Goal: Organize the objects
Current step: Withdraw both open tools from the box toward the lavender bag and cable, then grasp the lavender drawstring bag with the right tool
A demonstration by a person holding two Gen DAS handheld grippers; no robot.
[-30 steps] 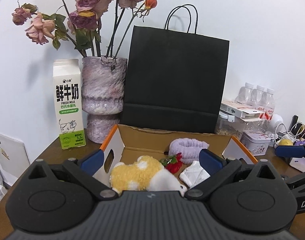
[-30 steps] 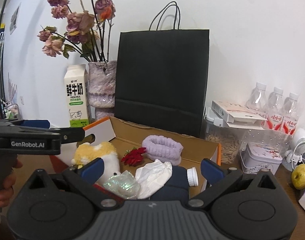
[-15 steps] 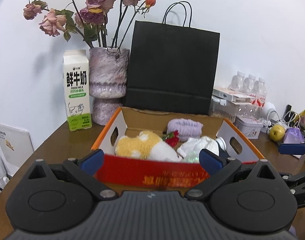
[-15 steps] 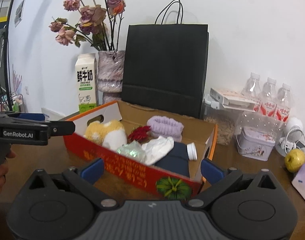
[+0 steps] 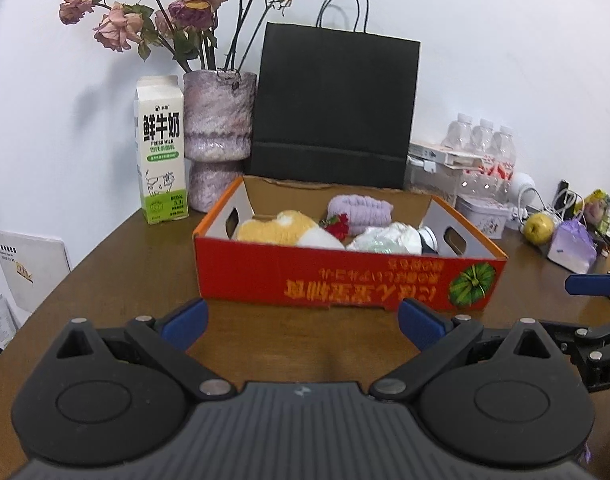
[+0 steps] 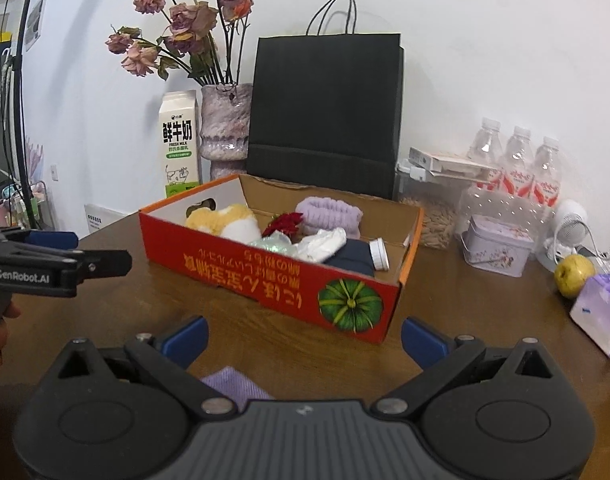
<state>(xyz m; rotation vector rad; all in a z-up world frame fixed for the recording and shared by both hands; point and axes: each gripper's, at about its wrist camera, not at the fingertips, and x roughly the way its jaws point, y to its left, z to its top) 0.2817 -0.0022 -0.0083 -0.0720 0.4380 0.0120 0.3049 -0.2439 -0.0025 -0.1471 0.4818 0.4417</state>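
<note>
A red cardboard box [image 5: 345, 276] [image 6: 273, 276] with a pumpkin print stands on the brown table. It holds a yellow-and-white plush toy [image 5: 281, 230] [image 6: 225, 220], a red flower [image 5: 339, 226] [image 6: 285, 222], a purple headband [image 5: 359, 208] [image 6: 329, 212], white crumpled cloth [image 5: 385, 236] [image 6: 325, 242], and a dark bottle with a white cap [image 6: 379, 254]. My left gripper [image 5: 303, 322] is open, empty, in front of the box. My right gripper [image 6: 305, 334] is open and empty too, near the box's front right corner. A purple cloth [image 6: 235, 386] lies under it.
Behind the box stand a milk carton [image 5: 161, 148], a vase of dried roses [image 5: 217, 140], a black paper bag [image 5: 333, 108] and water bottles [image 6: 517, 164]. A tin [image 6: 497, 250], an apple [image 6: 573, 274] and a purple pack [image 6: 603, 312] lie to the right.
Both grippers have pulled back from over the box toward the table's near side. The box's red front wall now shows in full. The things in the box have not moved.
</note>
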